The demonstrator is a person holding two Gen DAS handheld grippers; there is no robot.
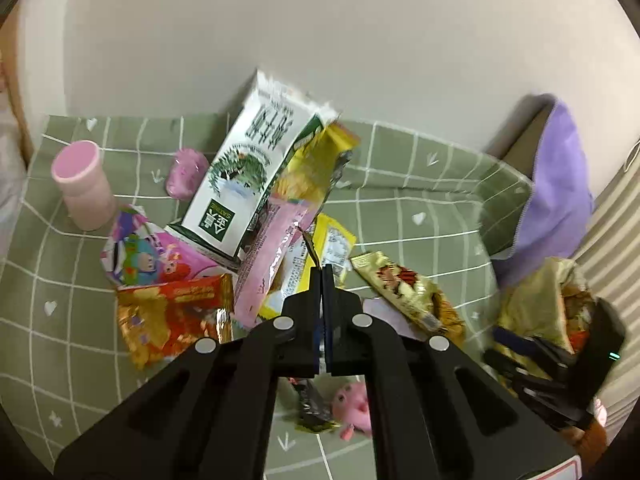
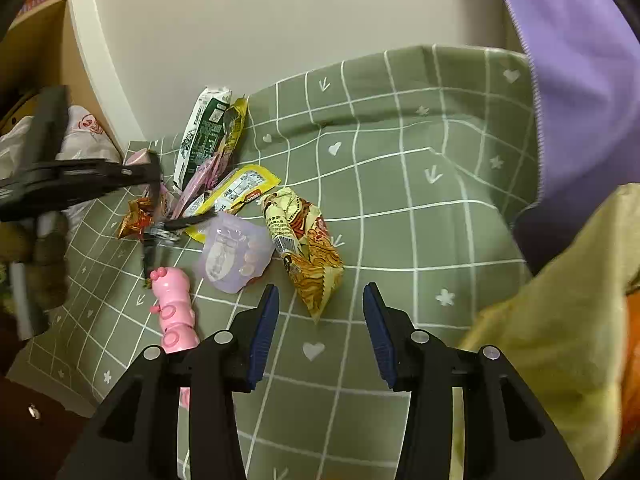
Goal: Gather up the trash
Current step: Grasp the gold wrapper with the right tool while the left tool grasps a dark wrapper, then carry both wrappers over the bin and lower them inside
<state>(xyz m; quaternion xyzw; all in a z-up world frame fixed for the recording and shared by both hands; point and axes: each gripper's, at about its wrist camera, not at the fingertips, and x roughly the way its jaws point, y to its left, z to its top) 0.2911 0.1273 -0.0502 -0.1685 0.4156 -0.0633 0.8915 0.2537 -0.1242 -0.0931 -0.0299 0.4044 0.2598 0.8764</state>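
Hiding wrappers point(image 1: 296, 240) behind closed left hand-held gripper point(image 1: 322, 270), toy point(image 1: 354, 404) half-covered

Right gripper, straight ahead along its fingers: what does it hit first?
Probably the yellow-orange snack wrapper: its near tip lies just ahead of the open right gripper, slightly toward the left finger. Otherwise it lands on the bare green checked tablecloth. Depth is hard to judge through the fisheye.

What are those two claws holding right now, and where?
Right gripper: nothing, jaws open. Left gripper: shut, seemingly pinching a thin wrapper edge at its tips; which wrapper cannot be told.
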